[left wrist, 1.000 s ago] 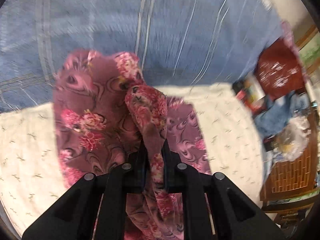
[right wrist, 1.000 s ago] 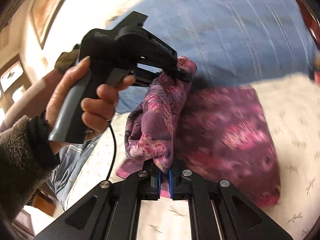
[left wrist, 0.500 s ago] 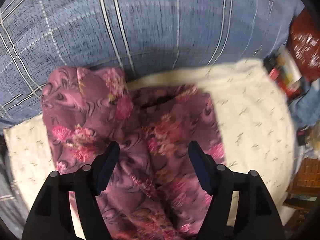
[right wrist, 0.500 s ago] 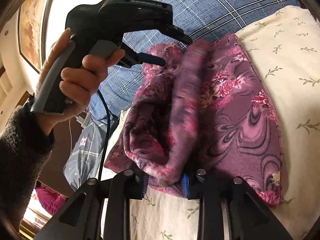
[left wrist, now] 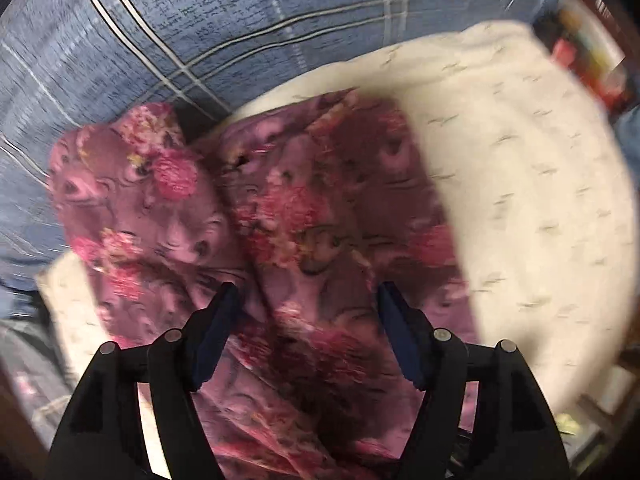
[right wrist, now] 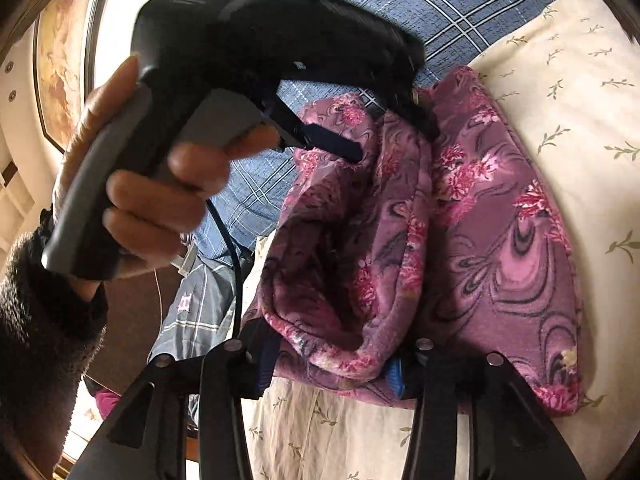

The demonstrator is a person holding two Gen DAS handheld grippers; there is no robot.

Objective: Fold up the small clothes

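A purple floral garment (left wrist: 304, 216) lies folded in a lumpy pile on a cream cushion (left wrist: 520, 184). My left gripper (left wrist: 308, 312) hangs open just above it, its jaws wide apart and holding nothing. In the right wrist view the same garment (right wrist: 460, 240) rests on the cream cushion (right wrist: 572, 92). My right gripper (right wrist: 332, 364) is open with a thick fold of the garment lying between its jaws. The left gripper (right wrist: 384, 136), held in a hand, hovers open over the garment's far end.
A blue plaid bedcover (left wrist: 240, 20) lies behind the cushion. Cluttered colourful items (left wrist: 592, 56) sit at the far right. In the right wrist view a blue shirt (right wrist: 196, 304) hangs at the left below the hand.
Both grippers were shut on the garment a second ago. Both have opened and let it drop onto the cushion. The left gripper has drawn back slightly.
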